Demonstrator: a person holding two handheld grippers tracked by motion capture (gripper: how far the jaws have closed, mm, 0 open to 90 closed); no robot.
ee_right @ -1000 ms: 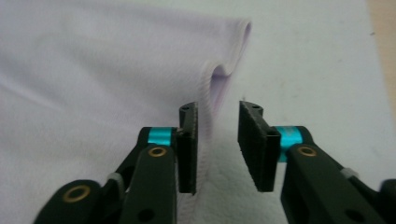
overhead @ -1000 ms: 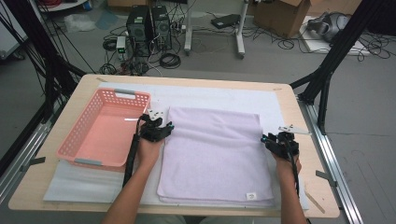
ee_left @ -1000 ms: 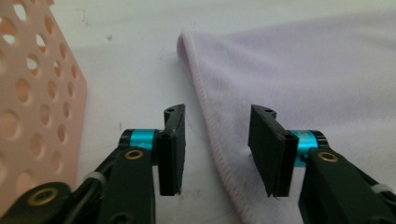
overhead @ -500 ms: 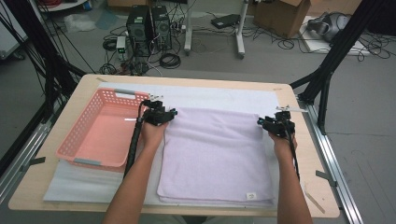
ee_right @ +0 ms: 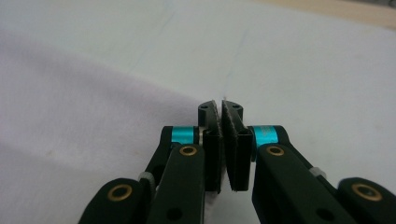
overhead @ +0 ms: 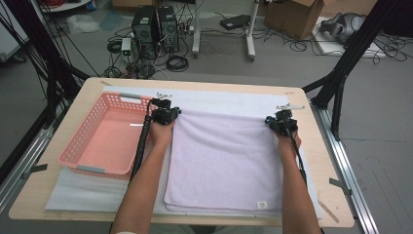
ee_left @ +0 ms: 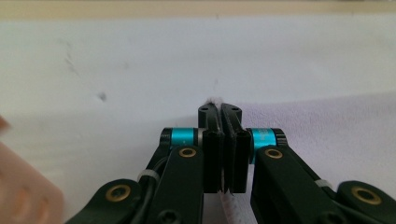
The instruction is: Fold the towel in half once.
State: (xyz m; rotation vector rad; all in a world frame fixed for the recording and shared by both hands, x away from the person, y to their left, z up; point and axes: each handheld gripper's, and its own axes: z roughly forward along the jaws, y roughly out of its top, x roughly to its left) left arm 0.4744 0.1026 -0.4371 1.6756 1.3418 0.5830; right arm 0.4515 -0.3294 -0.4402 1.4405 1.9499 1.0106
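My left jaws have just been closing and now pinch the far left corner of the towel [ee_left: 327,121], a white tuft of it poking out above the tips and a strip caught between the pads. My right jaws have just been closing too, and are clamped on the far right corner of the same towel, its cloth running off to their left in the right gripper view.

From above, my left gripper [overhead: 164,115] and right gripper [overhead: 281,123] sit at the two far corners, well apart. Both forearms reach straight forward from the near edge of the worktop [overhead: 311,102], roughly parallel, hands low and jaws pointing away from me.

There is one towel, pale lilac, folded, lying flat on one white sheet [overhead: 224,100] that covers most of the worktop. Its long axis runs from the near edge to the far edge; a small label sits by its near right corner. One pink basket [overhead: 80,146] stands on the left side of the worktop, just beside my left forearm.
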